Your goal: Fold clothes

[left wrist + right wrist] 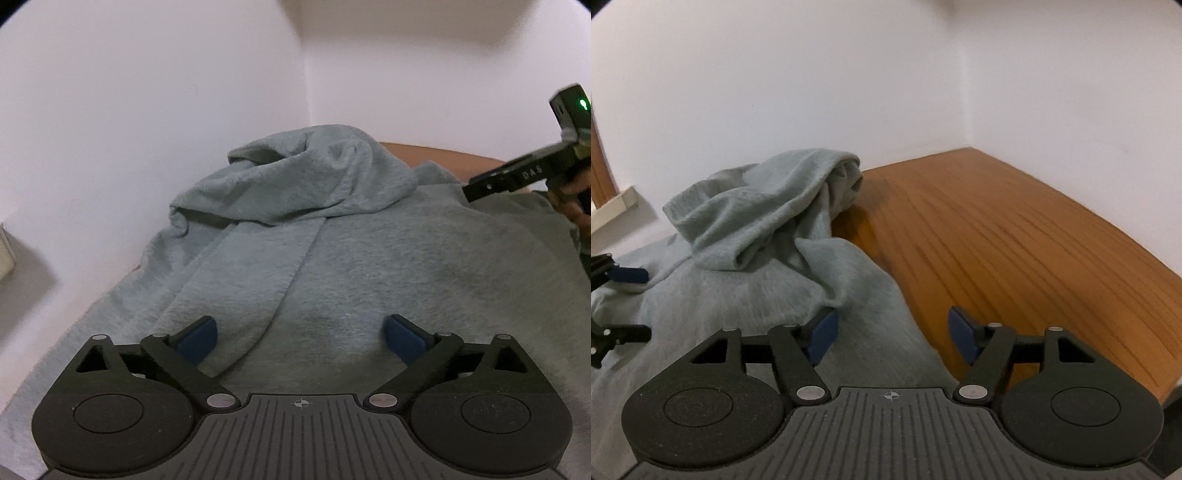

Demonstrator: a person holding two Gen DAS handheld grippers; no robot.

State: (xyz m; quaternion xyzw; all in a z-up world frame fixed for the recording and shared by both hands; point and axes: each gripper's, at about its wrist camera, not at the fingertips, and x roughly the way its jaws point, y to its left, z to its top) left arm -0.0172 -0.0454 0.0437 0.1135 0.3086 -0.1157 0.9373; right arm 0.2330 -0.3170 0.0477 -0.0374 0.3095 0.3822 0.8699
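grey-blue fleece hoodie (332, 258), soft and slightly fuzzy, lies spread across the orange-brown wooden bench (1015, 229) near the corner of two white walls (129, 92). its body is laid mostly flat, with faint darker shading across the middle. the hood (306, 173) sits bunched in a crumpled heap at the far end, its opening sagging and its edge rolled over. a long sleeve (243, 288) is folded inward over the body, running from below the hood toward the near side as a flat band with a rounded end. in the right wrist view the garment's right edge curves along the bare wood, and a small fold of cloth hangs off the hood's side.

the left gripper (301, 334) hovers just over the body with its blue pads wide apart, nothing between them; the sleeve's end lies by the left pad. the right gripper (890, 334) stands apart too, straddling the hoodie's edge without pinching it, one pad over cloth and one over wood.
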